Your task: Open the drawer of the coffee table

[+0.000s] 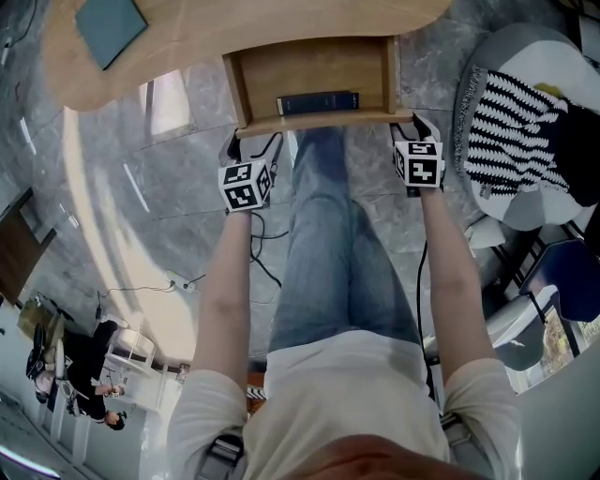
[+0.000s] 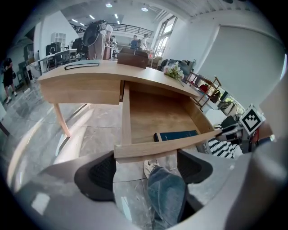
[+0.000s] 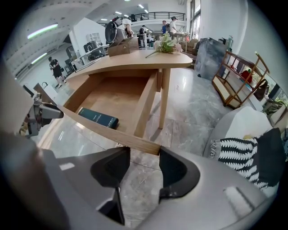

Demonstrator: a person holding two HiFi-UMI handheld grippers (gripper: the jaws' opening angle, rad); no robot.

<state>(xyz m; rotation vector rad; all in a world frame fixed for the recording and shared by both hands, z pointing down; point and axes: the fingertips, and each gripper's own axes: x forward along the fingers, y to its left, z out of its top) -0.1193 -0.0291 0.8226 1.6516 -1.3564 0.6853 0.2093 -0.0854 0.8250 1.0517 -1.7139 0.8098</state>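
Observation:
The wooden coffee table (image 1: 234, 33) has its drawer (image 1: 253, 80) pulled out towards me, with a dark blue book (image 1: 317, 102) lying against the drawer front (image 1: 323, 121). My left gripper (image 1: 233, 145) sits at the front's left corner. In the left gripper view its jaws (image 2: 144, 167) stand wide, and the board's left end (image 2: 135, 150) lies across their tips. My right gripper (image 1: 413, 127) is at the right corner. Its jaws (image 3: 145, 164) are also wide, with the board's right end (image 3: 150, 147) between the tips. No pad visibly presses the wood.
A teal pad (image 1: 111, 28) lies on the tabletop. A black-and-white striped cloth (image 1: 511, 117) covers a grey seat to the right. My jeans leg (image 1: 323, 244) runs under the drawer. Cables (image 1: 267, 234) trail over the marble floor. People stand far off.

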